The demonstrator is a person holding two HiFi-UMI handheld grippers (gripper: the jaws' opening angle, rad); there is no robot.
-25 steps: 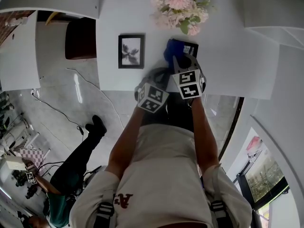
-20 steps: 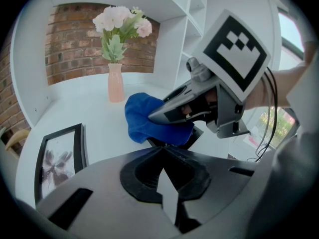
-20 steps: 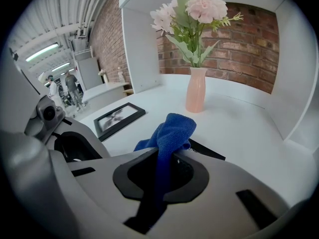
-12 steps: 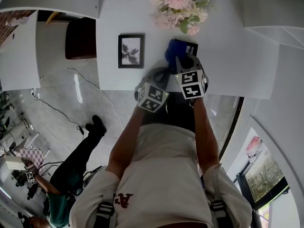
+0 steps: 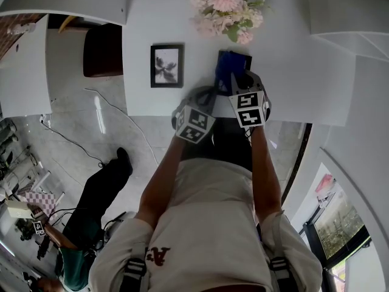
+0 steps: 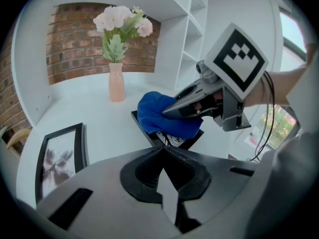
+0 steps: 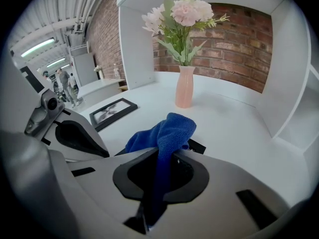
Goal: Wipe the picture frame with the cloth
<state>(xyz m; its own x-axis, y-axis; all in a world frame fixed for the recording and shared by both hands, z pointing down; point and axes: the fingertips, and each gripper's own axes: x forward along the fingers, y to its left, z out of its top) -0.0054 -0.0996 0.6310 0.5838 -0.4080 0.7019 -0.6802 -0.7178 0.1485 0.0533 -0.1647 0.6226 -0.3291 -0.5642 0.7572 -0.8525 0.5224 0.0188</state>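
A small black picture frame lies flat on the white table, mostly covered by a blue cloth. My right gripper is shut on that cloth and presses it onto the frame, of which only a corner shows in the right gripper view. My left gripper hovers at the table's near edge just left of the right one, jaws shut and holding nothing. A second black picture frame with a dark flower print lies to the left.
A pink vase of pale flowers stands at the back of the table, close behind the covered frame. White shelf walls enclose the sides. A person stands on the floor down to the left.
My right gripper has slid the blue cloth a little to the right across the small frame, which is now more covered. The left gripper has stayed put.
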